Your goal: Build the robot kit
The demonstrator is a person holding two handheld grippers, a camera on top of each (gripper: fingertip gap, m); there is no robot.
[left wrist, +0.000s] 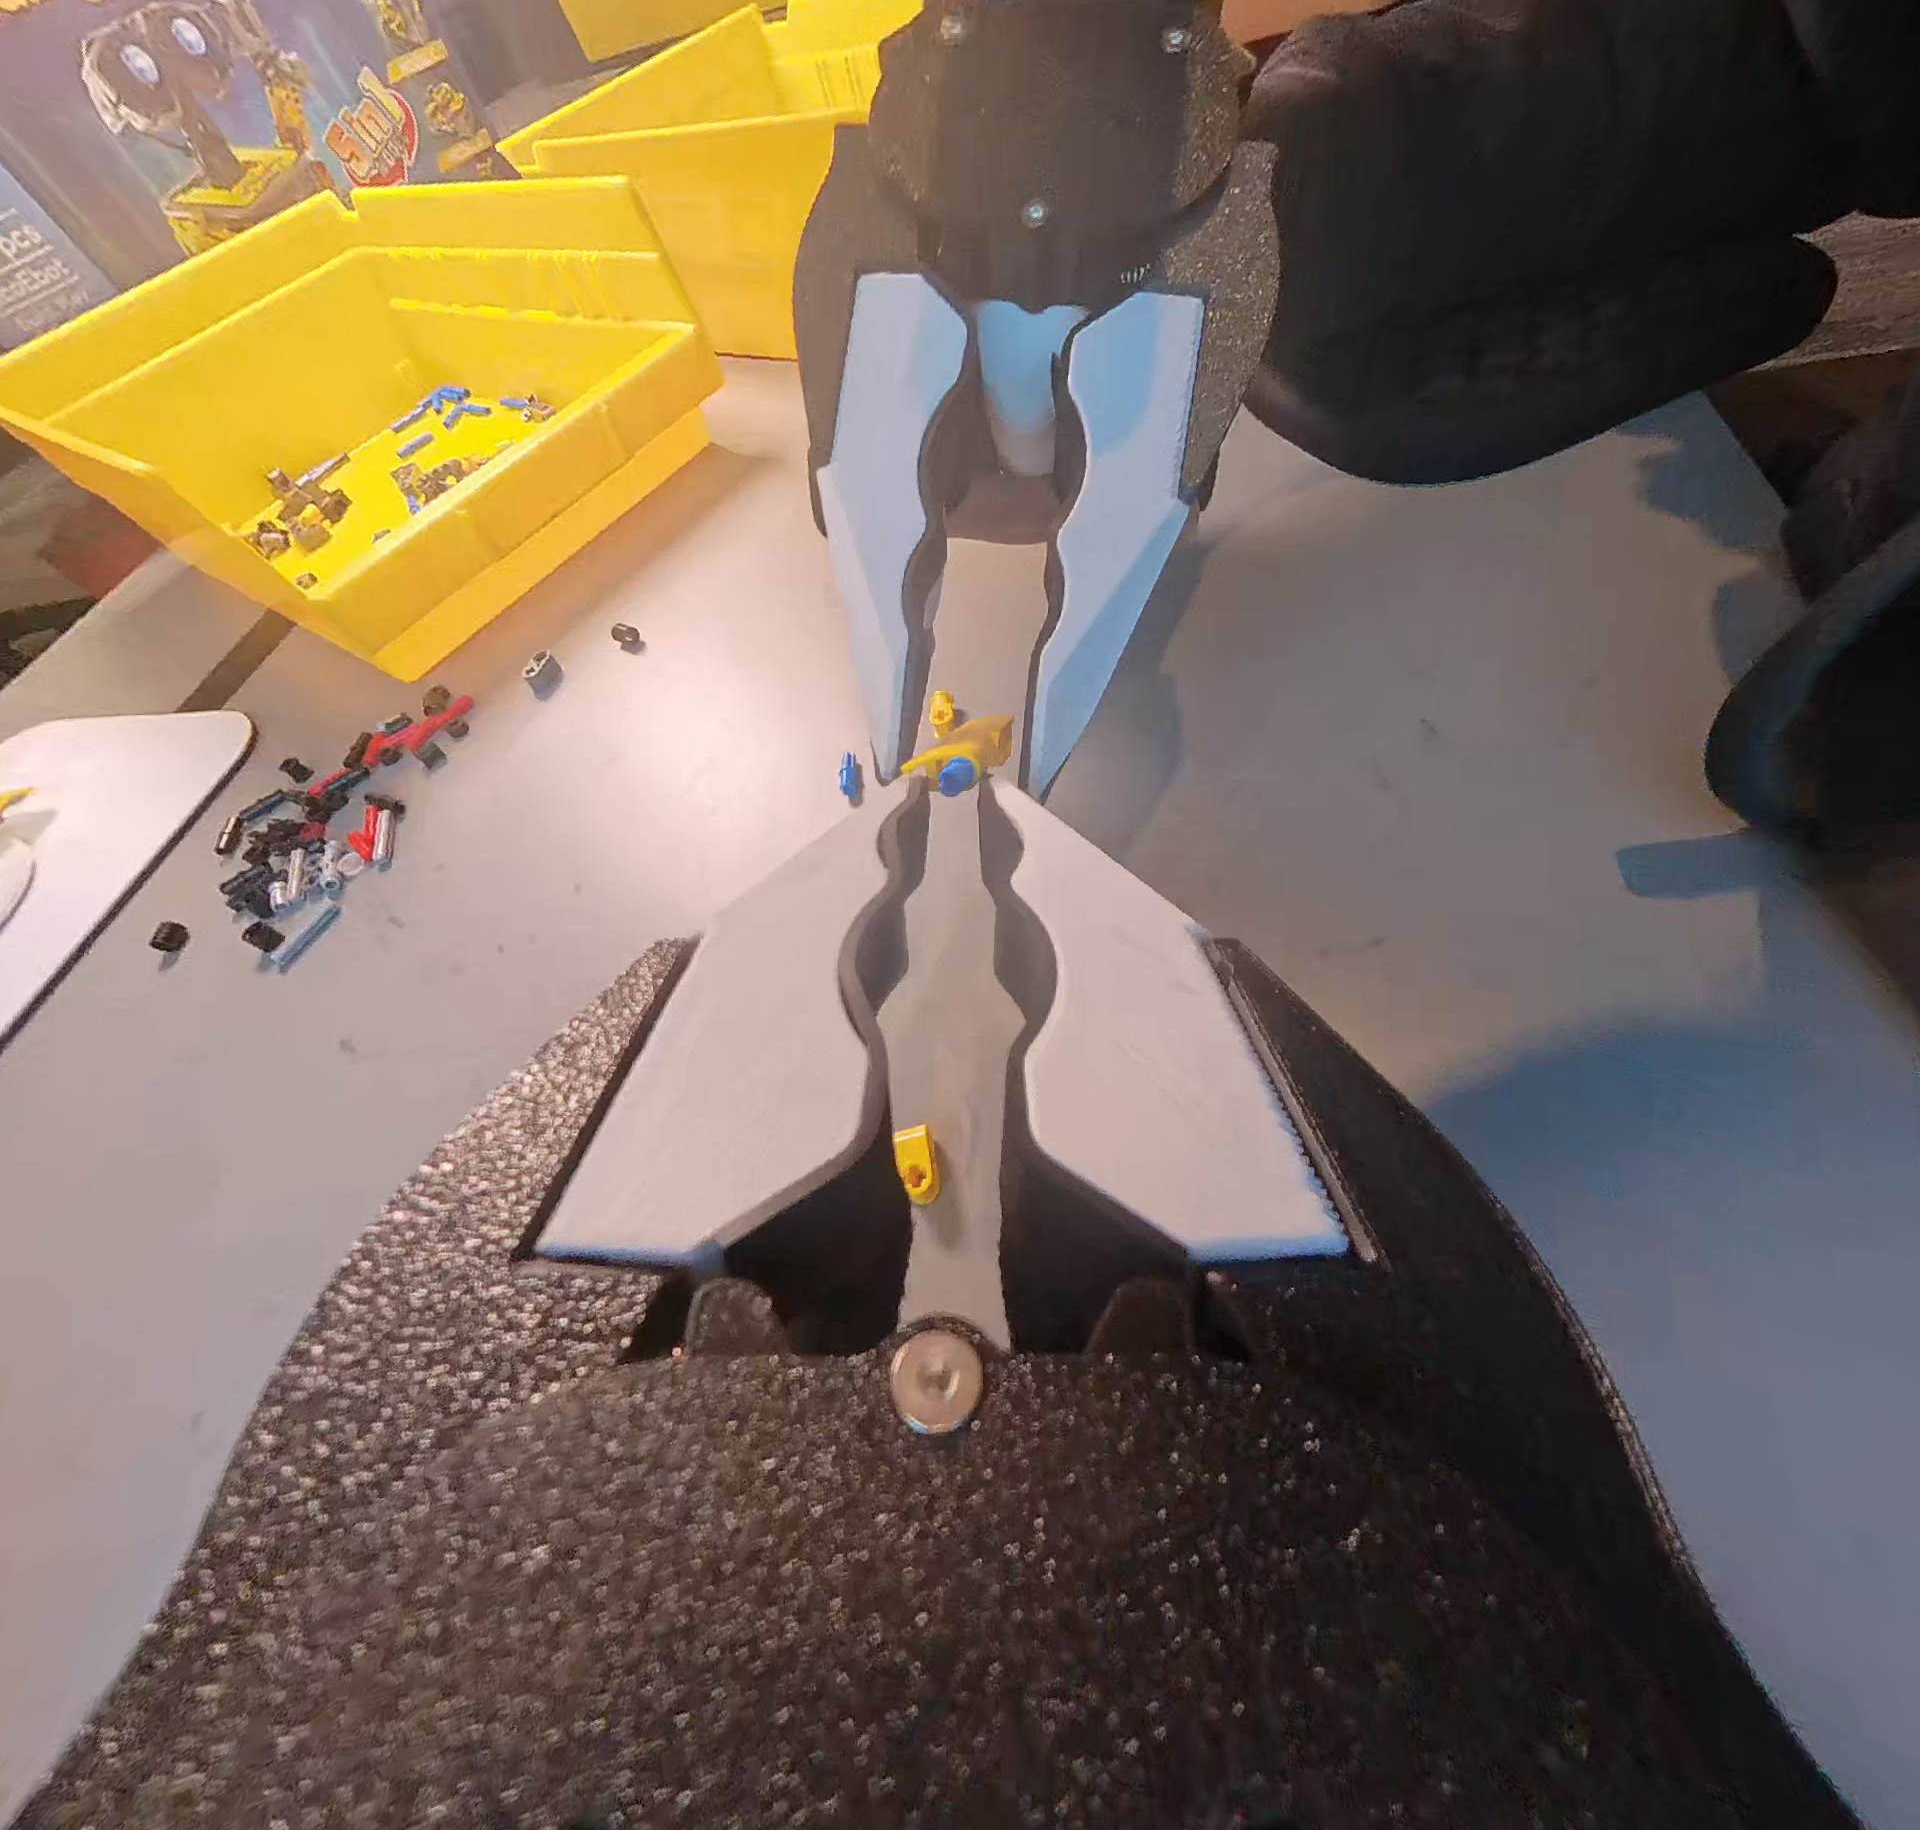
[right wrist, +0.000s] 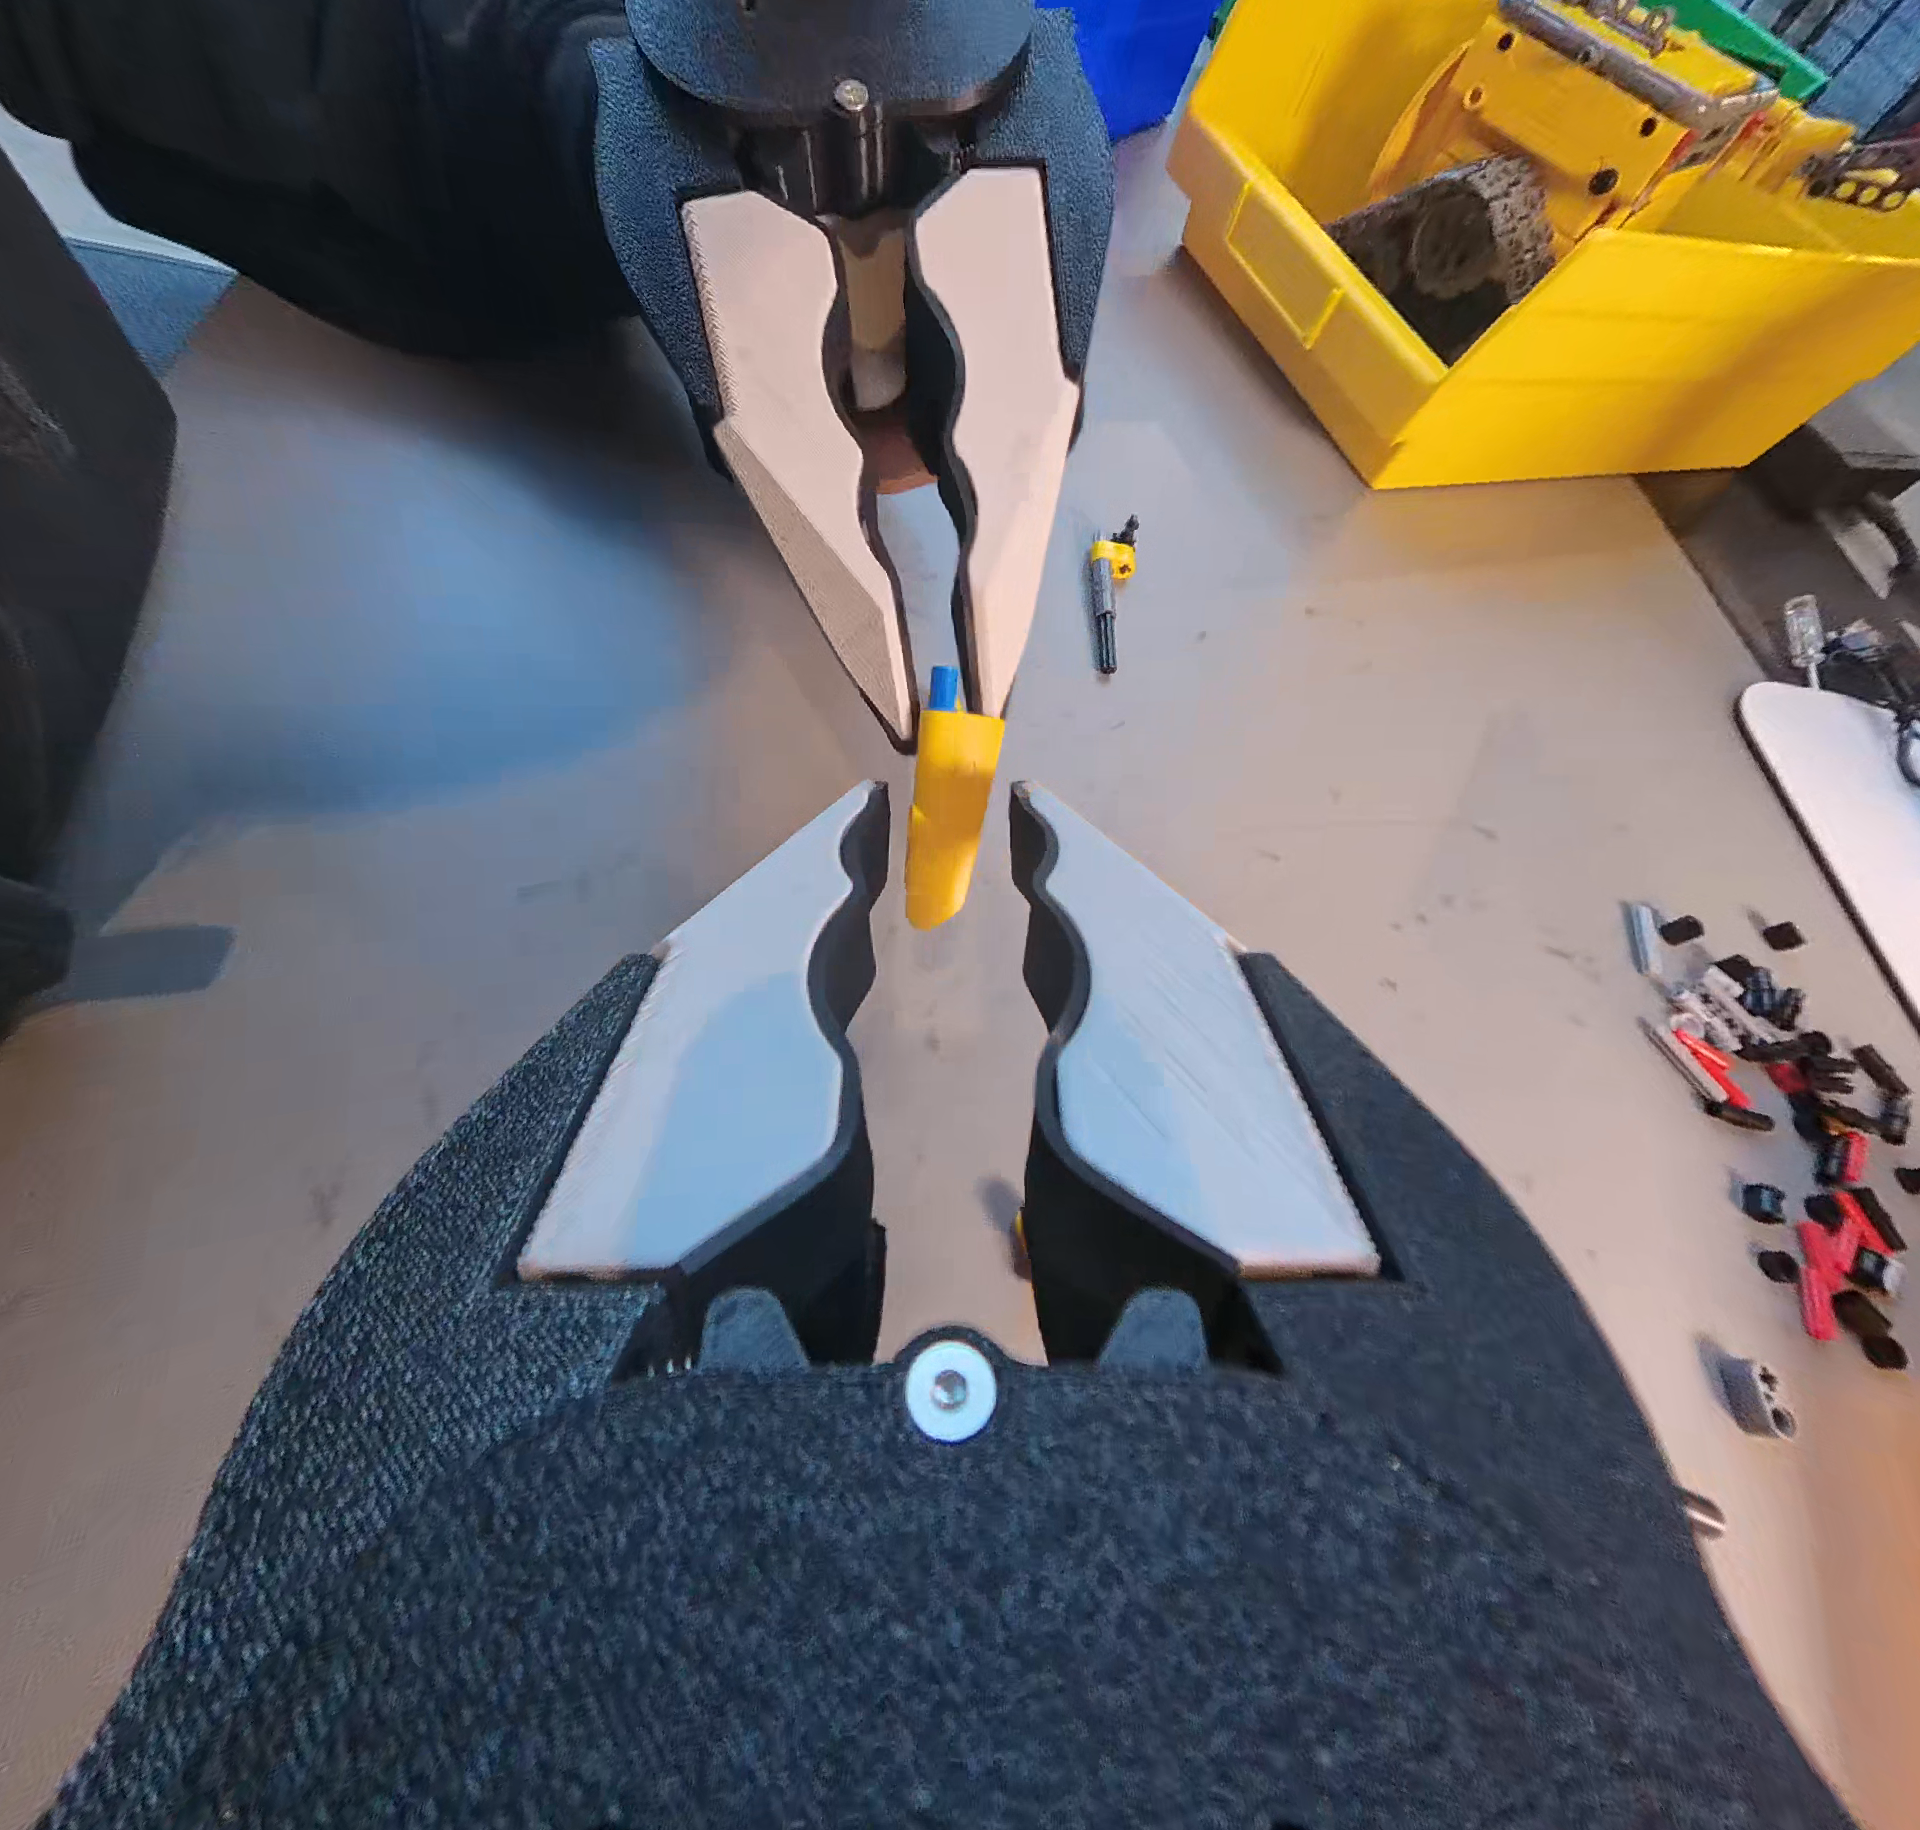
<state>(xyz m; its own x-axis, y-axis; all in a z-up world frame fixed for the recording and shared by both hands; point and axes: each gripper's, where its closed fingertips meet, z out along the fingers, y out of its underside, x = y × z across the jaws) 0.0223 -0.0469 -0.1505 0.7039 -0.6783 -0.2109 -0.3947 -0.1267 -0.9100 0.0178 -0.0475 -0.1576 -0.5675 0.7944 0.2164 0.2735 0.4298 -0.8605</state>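
Right wrist view: the left gripper (right wrist: 948, 731) pinches the upper end of a yellow piece (right wrist: 943, 835) that carries a blue pin (right wrist: 943, 687). The right gripper (right wrist: 949, 793) has its fingers spread on either side of the piece, not touching it. Loose parts (right wrist: 1808, 1105) lie well apart on the table (right wrist: 1351, 845), near a yellow bin (right wrist: 1558, 378).

Workshop-type assembly bench: grey worktable (left wrist: 1351, 845), yellow parts bins (left wrist: 343, 450) holding small plastic pieces, loose building-kit parts (left wrist: 312, 845) scattered, robot-kit box (left wrist: 208, 97) behind.
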